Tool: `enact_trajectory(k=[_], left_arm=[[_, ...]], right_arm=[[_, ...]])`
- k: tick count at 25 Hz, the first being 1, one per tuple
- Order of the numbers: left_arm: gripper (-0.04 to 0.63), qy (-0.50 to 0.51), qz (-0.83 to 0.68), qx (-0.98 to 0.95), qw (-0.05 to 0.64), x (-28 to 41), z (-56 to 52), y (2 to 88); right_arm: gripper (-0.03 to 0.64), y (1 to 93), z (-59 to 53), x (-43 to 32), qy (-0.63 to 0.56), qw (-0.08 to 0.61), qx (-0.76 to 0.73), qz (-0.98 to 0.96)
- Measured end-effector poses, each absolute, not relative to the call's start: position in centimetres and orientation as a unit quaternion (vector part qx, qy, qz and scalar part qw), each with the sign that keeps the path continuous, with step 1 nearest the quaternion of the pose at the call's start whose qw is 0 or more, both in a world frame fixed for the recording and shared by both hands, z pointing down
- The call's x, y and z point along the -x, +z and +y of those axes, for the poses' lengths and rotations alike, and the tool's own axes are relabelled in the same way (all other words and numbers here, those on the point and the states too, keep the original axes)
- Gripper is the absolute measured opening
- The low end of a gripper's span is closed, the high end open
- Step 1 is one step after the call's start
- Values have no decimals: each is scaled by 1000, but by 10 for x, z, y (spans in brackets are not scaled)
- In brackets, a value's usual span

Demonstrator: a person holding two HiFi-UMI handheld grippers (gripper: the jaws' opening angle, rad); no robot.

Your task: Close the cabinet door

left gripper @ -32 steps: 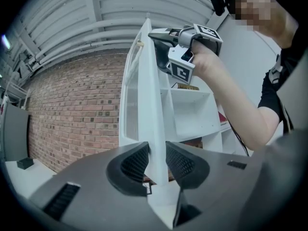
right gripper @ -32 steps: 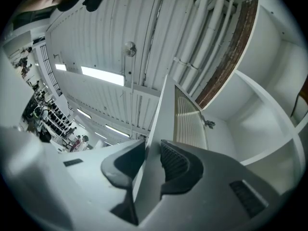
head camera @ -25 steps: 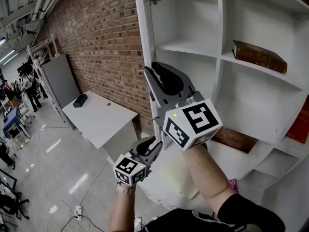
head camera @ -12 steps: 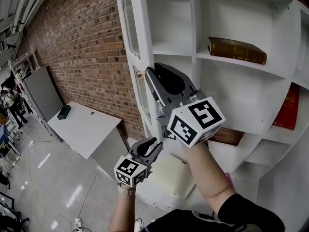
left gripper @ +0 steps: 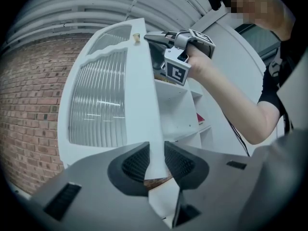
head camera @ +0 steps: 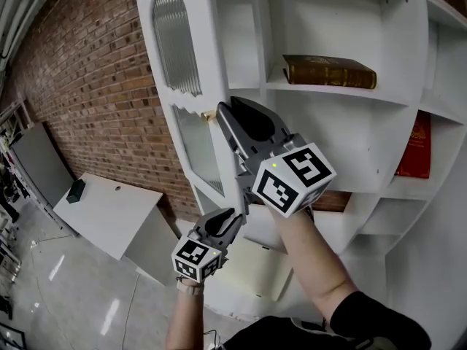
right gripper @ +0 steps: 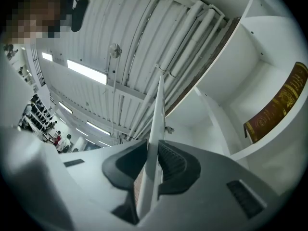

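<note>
- The cabinet door (head camera: 186, 122) is white, with an arched ribbed glass panel (head camera: 175, 42) above and a 2nd ribbed panel below. It stands partly open, angled out from the left side of the cabinet (head camera: 379, 20), its free edge toward the person.
- The right claw (head camera: 228, 111) is on the door's free edge at the height of the break between the 2 panels, just beside a small pale knob (head camera: 208, 113). In the right gripper view the door's thin edge runs between the 2 pads, which pinch it from both sides.
- The left claw (head camera: 225, 221) is lower on the same edge, below the right claw. In the left gripper view its jaws are closing on the door's edge, which fills the gap between the ribbed pads.
- Both forearms reach up from the bottom of the head view, with the marker cubes facing the camera.
- Inside the cabinet, a brown book (head camera: 328, 71) lies flat on an upper shelf, close to that shelf's front edge.
- A red book (head camera: 414, 148) stands in the compartment to the right.
- A brick wall (head camera: 95, 86) runs behind the door. A white tabletop (head camera: 109, 214) stands against it at lower left, with a small dark object (head camera: 75, 190) near its far left corner.
</note>
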State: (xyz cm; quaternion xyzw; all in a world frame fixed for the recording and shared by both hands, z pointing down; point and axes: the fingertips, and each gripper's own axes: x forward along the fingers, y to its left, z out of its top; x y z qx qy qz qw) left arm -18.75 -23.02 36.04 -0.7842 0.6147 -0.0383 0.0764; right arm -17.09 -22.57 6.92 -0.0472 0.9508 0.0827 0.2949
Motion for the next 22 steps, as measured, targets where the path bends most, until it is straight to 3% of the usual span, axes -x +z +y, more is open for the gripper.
enact_trajectory(k=[22], left_arm=[[11,16,559,827,56,191,-298,355]], right_arm=[[81,100,-295,158,116,254,159,947]])
